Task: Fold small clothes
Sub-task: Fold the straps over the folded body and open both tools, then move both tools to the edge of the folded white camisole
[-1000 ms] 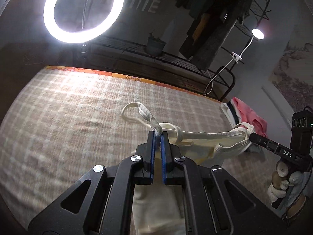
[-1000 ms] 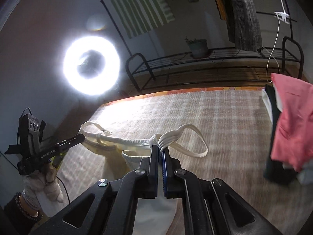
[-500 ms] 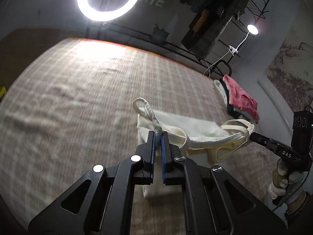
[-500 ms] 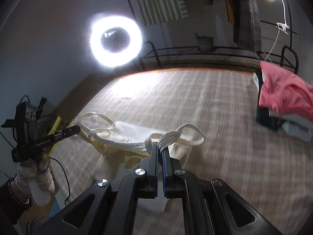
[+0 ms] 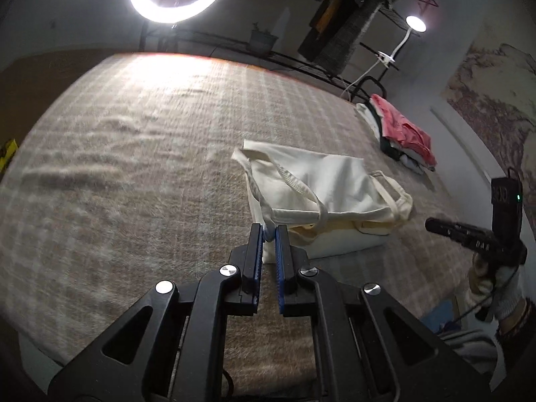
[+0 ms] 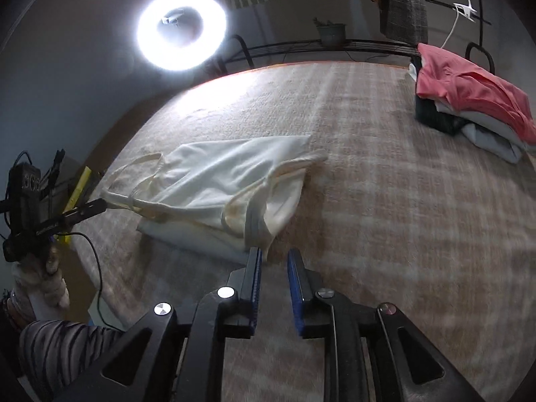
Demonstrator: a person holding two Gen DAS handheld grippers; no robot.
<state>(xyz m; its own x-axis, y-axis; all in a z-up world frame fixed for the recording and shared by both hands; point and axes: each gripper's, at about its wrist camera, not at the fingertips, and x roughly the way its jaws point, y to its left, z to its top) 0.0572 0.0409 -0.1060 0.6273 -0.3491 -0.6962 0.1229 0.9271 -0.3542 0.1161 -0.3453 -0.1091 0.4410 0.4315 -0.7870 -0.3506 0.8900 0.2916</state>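
Now we see the cream top (image 5: pixel 321 197) lying folded on the plaid blanket (image 5: pixel 134 167), just ahead of both claws. Our left claw (image 5: pixel 268 234) has its fingers nearly pressed together, pinching a strap end at the top's near corner. Our right claw (image 6: pixel 274 261) is spread with nothing between its fingers, the top's near edge just ahead and to its left. Far ahead to its right sits a stack of folded clothes (image 6: pixel 469 97).
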